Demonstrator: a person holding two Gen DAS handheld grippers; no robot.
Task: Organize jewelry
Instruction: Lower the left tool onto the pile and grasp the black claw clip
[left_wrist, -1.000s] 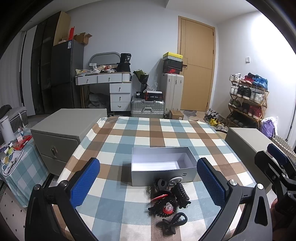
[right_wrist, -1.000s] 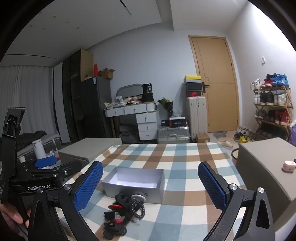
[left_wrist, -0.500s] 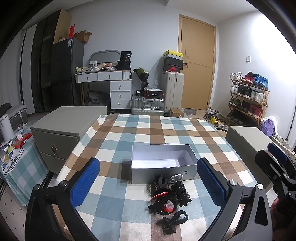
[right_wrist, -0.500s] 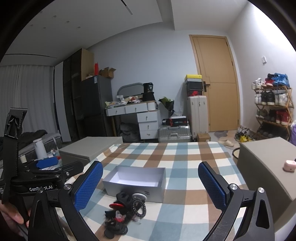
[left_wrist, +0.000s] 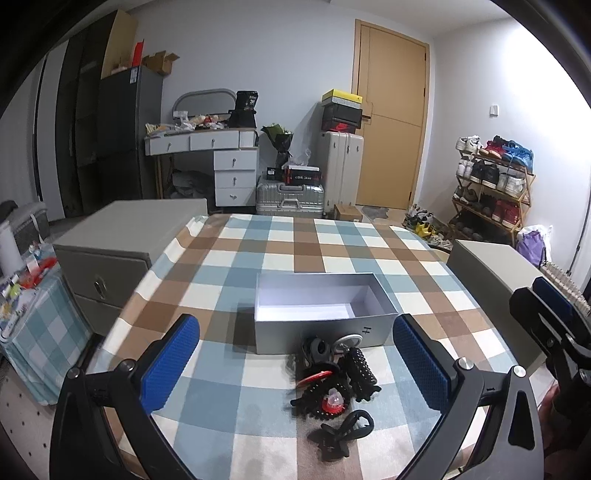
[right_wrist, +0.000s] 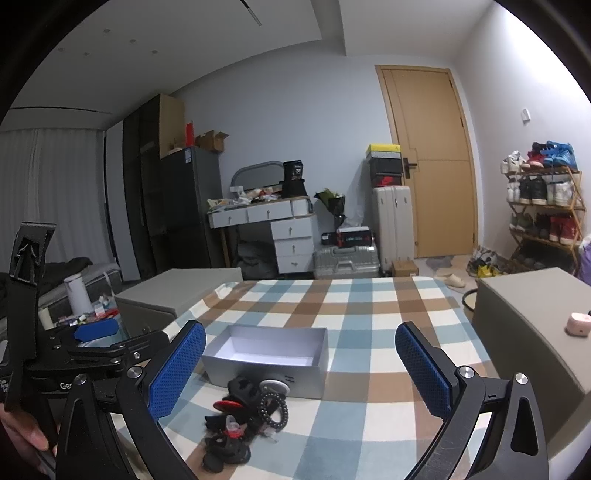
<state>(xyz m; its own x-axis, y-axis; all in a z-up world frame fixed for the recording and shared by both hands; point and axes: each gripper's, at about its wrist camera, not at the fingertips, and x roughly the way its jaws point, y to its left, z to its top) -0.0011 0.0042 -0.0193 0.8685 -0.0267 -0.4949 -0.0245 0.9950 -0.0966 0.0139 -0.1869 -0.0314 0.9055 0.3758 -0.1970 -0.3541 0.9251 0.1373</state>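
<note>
Jewelry lies heaped before the empty box, both grippers' jaws spread wide, ready to sort.

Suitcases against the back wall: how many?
2. A silver suitcase lies flat on the floor; a white suitcase stands upright just right of it, shoeboxes stacked on top. Clutter might hide others.

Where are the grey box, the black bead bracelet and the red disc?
grey box (left_wrist: 325, 334): left wrist view, front wall.
black bead bracelet (right_wrist: 275, 410): right wrist view, bead loop.
red disc (left_wrist: 314, 377): left wrist view, rim.
</note>
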